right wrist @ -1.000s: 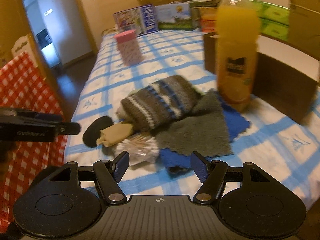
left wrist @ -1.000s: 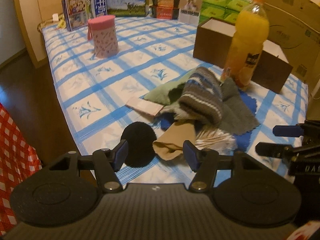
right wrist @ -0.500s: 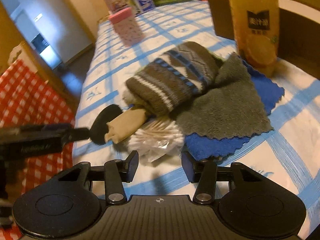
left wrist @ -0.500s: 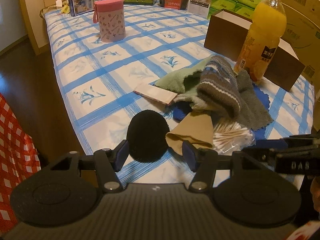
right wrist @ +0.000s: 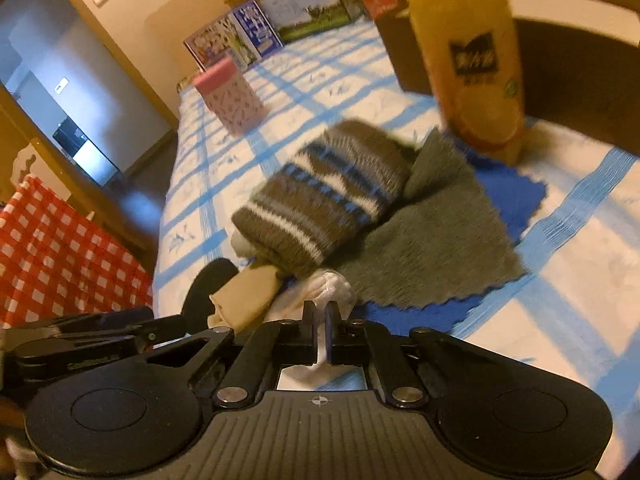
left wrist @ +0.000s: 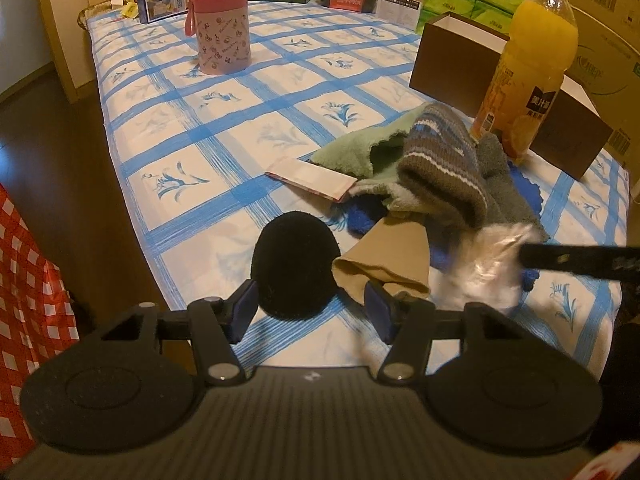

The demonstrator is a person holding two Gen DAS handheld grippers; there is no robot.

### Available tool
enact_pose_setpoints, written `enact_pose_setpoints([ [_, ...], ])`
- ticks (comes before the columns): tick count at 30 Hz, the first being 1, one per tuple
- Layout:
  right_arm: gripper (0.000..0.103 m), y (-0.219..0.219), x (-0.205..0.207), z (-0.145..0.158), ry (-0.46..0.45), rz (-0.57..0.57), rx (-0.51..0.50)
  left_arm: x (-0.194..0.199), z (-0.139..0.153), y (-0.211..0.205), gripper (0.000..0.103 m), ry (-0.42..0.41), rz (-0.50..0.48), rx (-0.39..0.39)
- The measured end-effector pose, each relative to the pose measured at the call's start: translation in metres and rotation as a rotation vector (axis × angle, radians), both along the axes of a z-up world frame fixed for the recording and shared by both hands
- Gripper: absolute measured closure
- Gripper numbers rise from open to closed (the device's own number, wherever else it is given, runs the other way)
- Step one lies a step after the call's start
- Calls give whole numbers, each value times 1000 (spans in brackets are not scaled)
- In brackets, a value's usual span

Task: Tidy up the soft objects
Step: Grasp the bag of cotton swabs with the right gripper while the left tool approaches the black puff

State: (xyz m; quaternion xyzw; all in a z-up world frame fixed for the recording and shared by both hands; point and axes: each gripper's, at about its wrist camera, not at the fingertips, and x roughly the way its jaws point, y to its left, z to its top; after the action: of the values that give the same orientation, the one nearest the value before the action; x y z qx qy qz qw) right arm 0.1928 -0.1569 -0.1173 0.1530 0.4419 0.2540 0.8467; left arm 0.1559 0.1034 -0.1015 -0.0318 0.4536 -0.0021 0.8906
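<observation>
A pile of soft things lies on the blue-checked table: a striped knit hat (left wrist: 444, 160), a grey cloth (right wrist: 436, 236), a blue cloth (right wrist: 508, 192), a green cloth (left wrist: 360, 148), a tan piece (left wrist: 388, 252) and a black round pad (left wrist: 296, 264). My left gripper (left wrist: 310, 308) is open, its pads on either side of the black pad's near edge. My right gripper (right wrist: 320, 316) is shut on a clear bag of cotton swabs (right wrist: 320, 292), blurred in the left wrist view (left wrist: 492, 264).
An orange juice bottle (left wrist: 532, 60) stands right behind the pile, before a brown open box (left wrist: 452, 56). A pink canister (left wrist: 220, 32) stands far left. Cartons and boxes line the back edge. A flat packet (left wrist: 312, 180) lies left of the pile. A red checked cloth (left wrist: 24, 288) hangs at left.
My right gripper moved down onto the cotton swab bag and shut on it. My left gripper moved closer to the black pad and stayed open.
</observation>
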Motion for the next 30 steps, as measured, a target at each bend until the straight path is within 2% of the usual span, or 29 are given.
enact_pose_setpoints([
  [3, 100, -18, -7, 18, -65, -10, -30, 1, -1, 0, 47, 5, -7, -1],
  [6, 99, -32, -7, 29, -142, -21, -132, 4, -4, -2, 47, 11, -11, 1],
  [8, 97, -39, -5, 26, -158, -52, -185, 6, -5, -2, 47, 13, -14, 0],
  [10, 82, -46, 2, 18, -100, -83, -196, 8, -5, -3, 47, 14, -15, 1],
  [11, 60, -49, 4, 13, -71, -104, -191, 9, -5, -3, 47, 14, -16, 0],
  [12, 44, -52, 5, 8, -47, -129, -173, 10, -5, -3, 47, 13, -16, 0],
  [16, 41, -55, 7, -4, 27, -182, -112, 16, -6, -2, 47, 15, -12, 4],
  [19, 41, -49, 10, -14, 99, -232, -109, 20, -9, 0, 47, 19, -9, 13],
  [25, 35, -33, 19, -33, 181, -339, -191, 28, -16, 4, 47, 33, -1, 19],
  [30, 35, -17, 19, -34, 198, -370, -327, 32, -19, 7, 46, 29, 6, 13],
])
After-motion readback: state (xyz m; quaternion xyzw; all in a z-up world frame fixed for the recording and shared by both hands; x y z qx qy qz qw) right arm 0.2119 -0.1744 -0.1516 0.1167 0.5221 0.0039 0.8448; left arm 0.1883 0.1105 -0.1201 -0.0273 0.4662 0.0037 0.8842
